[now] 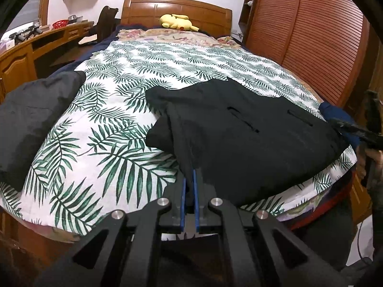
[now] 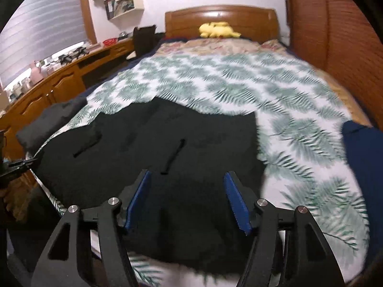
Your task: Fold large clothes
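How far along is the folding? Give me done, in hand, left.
Done: apparently a grey garment lies bundled at the bed's left edge. In hand: the left gripper pinches a fold of the black jacket; the right gripper hovers open above it. Left: the jacket remains mostly spread.

Indoor light is even and moderately bright, perhaps from overhead. The left wrist view is sharp; the right wrist view is motion-blurred, smearing the bedspread (image 2: 275, 110) print. Fisheye bending curves the edges; black vignette fills corners. Glare marks the headboard (image 2: 221, 14).
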`<action>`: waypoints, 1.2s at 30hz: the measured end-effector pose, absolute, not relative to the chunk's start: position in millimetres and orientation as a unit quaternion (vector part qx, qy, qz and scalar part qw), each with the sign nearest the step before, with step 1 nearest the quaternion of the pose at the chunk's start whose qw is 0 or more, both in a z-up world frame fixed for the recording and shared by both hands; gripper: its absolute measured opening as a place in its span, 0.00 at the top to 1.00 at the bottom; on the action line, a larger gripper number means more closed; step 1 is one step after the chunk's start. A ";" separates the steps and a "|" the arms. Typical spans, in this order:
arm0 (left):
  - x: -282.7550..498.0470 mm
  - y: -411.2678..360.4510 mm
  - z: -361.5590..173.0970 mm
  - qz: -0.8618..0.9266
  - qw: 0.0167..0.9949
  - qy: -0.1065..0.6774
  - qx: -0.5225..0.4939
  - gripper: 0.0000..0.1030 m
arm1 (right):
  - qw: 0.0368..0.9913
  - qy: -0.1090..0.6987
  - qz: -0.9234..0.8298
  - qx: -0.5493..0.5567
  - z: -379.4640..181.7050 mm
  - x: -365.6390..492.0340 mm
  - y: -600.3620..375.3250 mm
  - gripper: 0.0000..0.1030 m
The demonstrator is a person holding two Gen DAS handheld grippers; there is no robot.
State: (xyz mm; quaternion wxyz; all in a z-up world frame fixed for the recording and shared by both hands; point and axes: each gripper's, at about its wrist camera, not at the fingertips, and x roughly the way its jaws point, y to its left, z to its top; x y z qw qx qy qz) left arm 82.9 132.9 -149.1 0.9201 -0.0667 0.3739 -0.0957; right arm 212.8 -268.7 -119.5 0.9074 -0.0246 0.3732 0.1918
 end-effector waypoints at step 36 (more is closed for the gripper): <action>79.1 131.6 -175.9 -0.074 0.903 0.414 -0.090 0.83 | 0.894 0.375 0.211 -0.127 -180.7 199.7 -182.9 0.36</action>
